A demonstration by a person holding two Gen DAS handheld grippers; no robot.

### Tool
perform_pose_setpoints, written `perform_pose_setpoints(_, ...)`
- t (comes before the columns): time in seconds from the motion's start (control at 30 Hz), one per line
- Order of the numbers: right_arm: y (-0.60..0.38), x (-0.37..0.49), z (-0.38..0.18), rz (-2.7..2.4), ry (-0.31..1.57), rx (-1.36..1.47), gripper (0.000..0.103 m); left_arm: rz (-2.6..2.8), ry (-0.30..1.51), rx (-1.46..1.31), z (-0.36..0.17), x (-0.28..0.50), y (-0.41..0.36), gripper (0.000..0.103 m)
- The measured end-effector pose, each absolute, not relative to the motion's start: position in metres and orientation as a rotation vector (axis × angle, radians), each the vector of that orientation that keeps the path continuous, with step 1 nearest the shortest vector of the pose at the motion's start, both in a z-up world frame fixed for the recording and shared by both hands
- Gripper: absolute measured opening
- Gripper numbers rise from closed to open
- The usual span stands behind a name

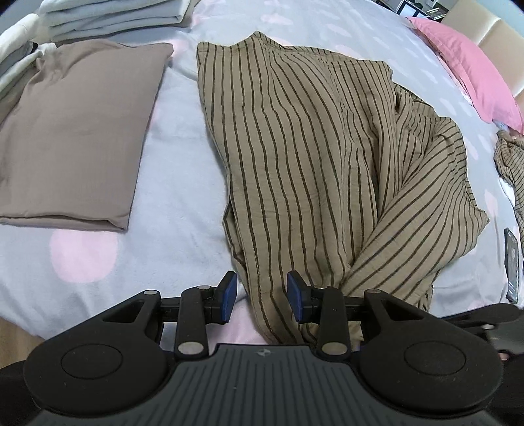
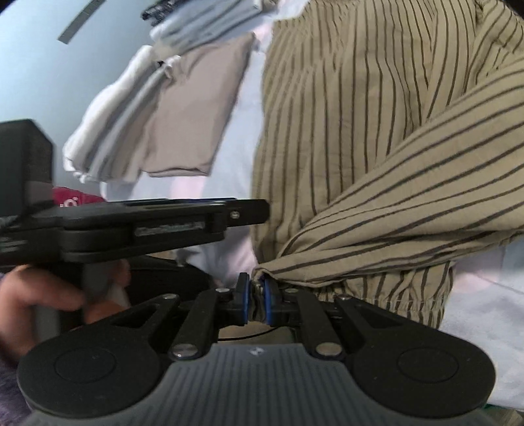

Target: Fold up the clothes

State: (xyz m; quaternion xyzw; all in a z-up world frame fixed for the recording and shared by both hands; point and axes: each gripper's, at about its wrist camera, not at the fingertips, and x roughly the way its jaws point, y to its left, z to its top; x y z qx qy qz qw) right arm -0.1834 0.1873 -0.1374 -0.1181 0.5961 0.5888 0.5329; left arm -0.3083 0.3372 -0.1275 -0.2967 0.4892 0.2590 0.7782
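Observation:
A tan garment with dark stripes [image 1: 294, 157] lies spread on the bed, one sleeve folded diagonally across its right side. My left gripper [image 1: 262, 296] is open at the garment's near hem, its blue pads on either side of a fold of the cloth without clamping it. In the right wrist view the same striped garment [image 2: 376, 137] fills the right half. My right gripper [image 2: 257, 296] is shut on the gathered end of its sleeve, pinched between the blue pads. The left gripper's body [image 2: 147, 226] shows side-on at the left, with a hand [image 2: 39, 295] around its handle.
A folded taupe garment [image 1: 75, 141] lies left of the striped one, with stacked folded clothes [image 1: 111, 16] behind it. A pink pillow [image 1: 471, 65] sits at the far right. Another striped piece [image 1: 514, 164] and a dark phone [image 1: 512, 268] lie at the right edge. The bedsheet [image 1: 183, 164] is pale blue with pink spots.

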Motion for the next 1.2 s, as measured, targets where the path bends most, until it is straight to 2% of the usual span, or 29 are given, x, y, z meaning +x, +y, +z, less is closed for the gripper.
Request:
perform_pose_setpoints(0.23, 0.194, -0.188, -0.159, 1.373, 1.434, -0.283, 0.011, 0.547, 1.069, -0.637, -0.130, -0.308, 0.337, 0.031)
perform_pose_setpoints(0.3, 0.192, -0.188, -0.156, 1.383, 1.431, -0.271, 0.014, 0.546, 1.072, -0.638, -0.132, -0.307, 0.337, 0.031)
perform_pose_setpoints(0.4, 0.189, -0.187, -0.150, 1.398, 1.426, -0.255, 0.031, 0.544, 1.073, -0.639, -0.132, -0.309, 0.337, 0.031)
perform_pose_setpoints(0.47, 0.186, -0.188, -0.145, 1.411, 1.417, -0.248, 0.051, 0.546, 1.075, -0.632, -0.131, -0.309, 0.338, 0.031)
perform_pose_setpoints(0.53, 0.182, -0.192, -0.135, 1.424, 1.373, -0.285, 0.062, 0.546, 1.076, -0.627, -0.131, -0.307, 0.337, 0.031)
perform_pose_setpoints(0.77, 0.161, -0.184, -0.109, 1.399, 1.286, -0.379, 0.071, 0.555, 1.090, -0.593, -0.129, -0.303, 0.334, 0.034)
perform_pose_setpoints(0.83, 0.151, -0.175, -0.103, 1.380, 1.277, -0.387, 0.071, 0.559, 1.101, -0.572, -0.128, -0.301, 0.333, 0.038)
perform_pose_setpoints(1.2, 0.097, -0.066, -0.101, 1.069, 1.300, -0.359, 0.071, 0.563, 1.151, -0.483, -0.120, -0.288, 0.339, 0.038)
